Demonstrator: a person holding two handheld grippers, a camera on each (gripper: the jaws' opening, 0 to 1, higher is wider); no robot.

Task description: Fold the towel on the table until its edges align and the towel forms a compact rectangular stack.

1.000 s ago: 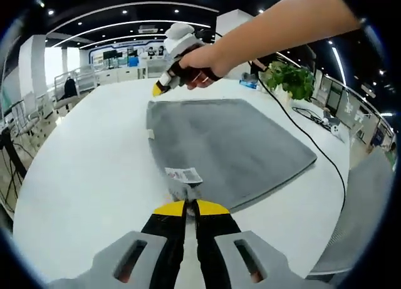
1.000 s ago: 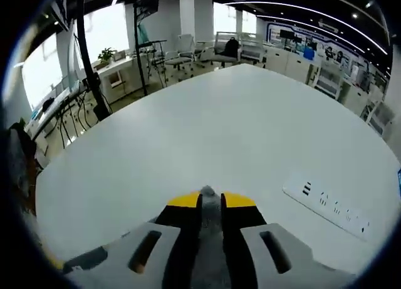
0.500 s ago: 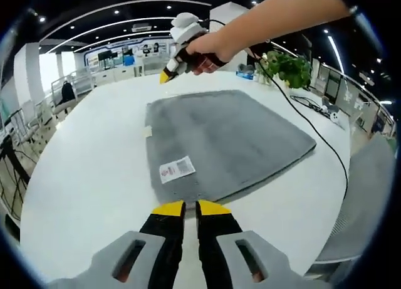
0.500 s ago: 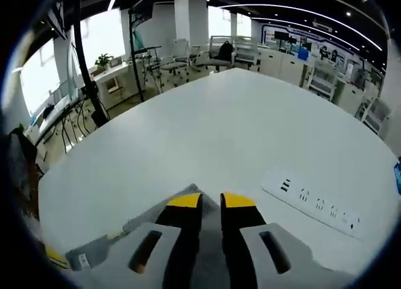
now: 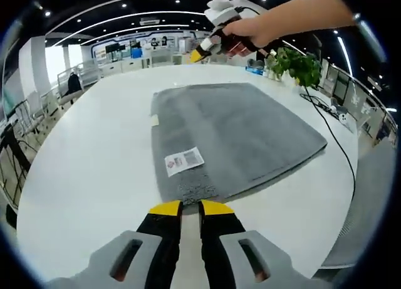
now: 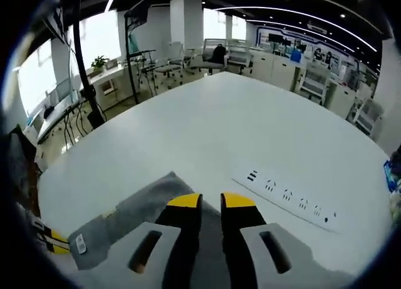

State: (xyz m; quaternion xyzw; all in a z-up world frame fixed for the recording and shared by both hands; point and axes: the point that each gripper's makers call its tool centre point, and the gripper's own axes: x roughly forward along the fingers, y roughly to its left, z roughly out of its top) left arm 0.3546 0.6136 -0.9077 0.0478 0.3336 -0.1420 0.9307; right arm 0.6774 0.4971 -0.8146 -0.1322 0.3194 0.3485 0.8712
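The grey towel (image 5: 238, 132) lies flat on the white table (image 5: 81, 151), its white label (image 5: 183, 161) facing up near the closest corner. My left gripper (image 5: 191, 207) is open just short of that corner, with nothing between its jaws. A hand holds my right gripper (image 5: 199, 54) in the air above the towel's far edge, clear of the cloth. In the right gripper view my right gripper (image 6: 211, 200) is open above the towel (image 6: 138, 204), whose corner lies flat on the table (image 6: 207, 126). The left gripper's yellow tip (image 6: 51, 240) shows at the lower left.
A white power strip (image 6: 285, 198) lies on the table beyond the towel's far edge. A potted plant (image 5: 294, 66) stands at the far right, and a black cable (image 5: 338, 145) runs along the table's right side. Office chairs and desks ring the table.
Both grippers have let go of the towel corners they held, and the towel now lies flat. The right gripper has lifted up and away; the left has backed off from its corner.
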